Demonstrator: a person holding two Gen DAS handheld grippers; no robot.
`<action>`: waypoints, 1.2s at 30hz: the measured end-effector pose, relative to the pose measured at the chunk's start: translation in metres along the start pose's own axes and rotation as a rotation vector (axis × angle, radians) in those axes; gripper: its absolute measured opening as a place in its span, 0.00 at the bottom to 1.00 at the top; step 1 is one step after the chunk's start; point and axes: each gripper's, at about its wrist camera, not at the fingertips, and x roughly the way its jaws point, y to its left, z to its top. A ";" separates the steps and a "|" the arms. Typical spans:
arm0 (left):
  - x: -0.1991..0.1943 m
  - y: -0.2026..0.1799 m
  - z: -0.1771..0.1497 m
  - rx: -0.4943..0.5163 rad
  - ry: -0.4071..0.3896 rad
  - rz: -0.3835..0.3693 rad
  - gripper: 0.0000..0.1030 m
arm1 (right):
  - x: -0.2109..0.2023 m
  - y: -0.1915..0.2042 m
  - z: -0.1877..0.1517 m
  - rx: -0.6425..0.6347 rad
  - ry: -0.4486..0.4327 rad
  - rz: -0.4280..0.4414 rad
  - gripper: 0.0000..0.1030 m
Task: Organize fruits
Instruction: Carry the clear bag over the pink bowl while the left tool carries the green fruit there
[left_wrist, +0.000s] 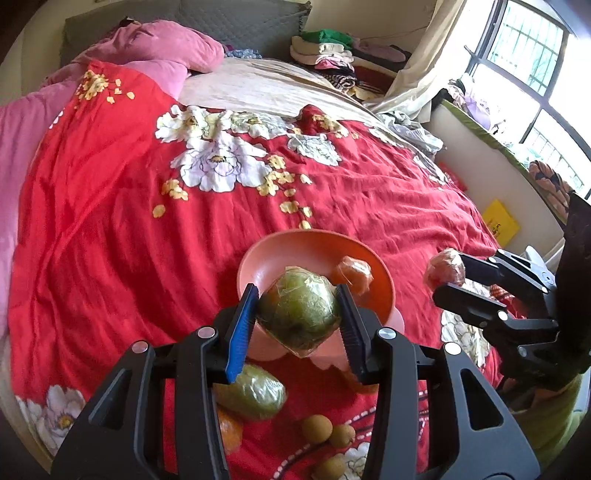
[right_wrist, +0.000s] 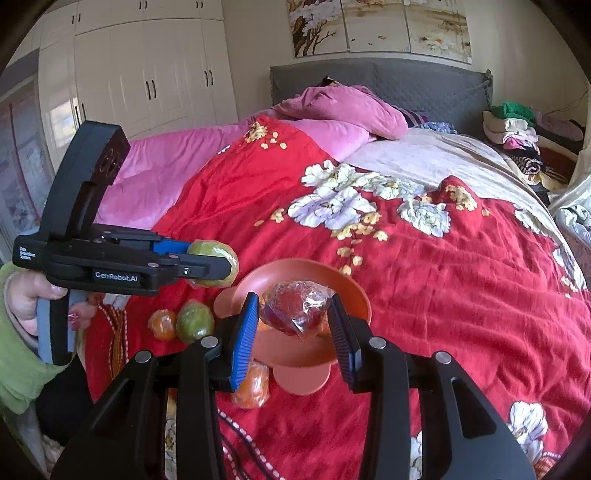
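Gripping a green fruit (left_wrist: 299, 314) in our left tool (left_wrist: 295, 317) and a red fruit (right_wrist: 295, 312) in the right tool (right_wrist: 293, 321), we risk slick wrap slipping, missing the bowl (left_wrist: 288, 254).

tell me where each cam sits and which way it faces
Left wrist: sits on the left gripper, facing up the bed toward the window; its fingers clamp a wrapped green fruit; the right gripper shows at right.
Right wrist: sits on the right gripper, facing the headboard and wardrobe; it clamps a wrapped red fruit; a hand and green sleeve show.
Shared: the orange bowl, the red floral bedspread, and both grippers.
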 end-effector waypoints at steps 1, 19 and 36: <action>0.001 0.002 0.003 -0.001 0.000 0.001 0.34 | 0.001 -0.001 0.002 -0.002 0.001 0.000 0.36; 0.037 0.012 0.026 0.003 0.044 0.007 0.34 | 0.043 -0.010 0.000 0.001 0.079 0.018 0.36; 0.080 0.012 0.023 0.007 0.148 0.006 0.34 | 0.066 0.000 -0.015 -0.024 0.163 0.052 0.36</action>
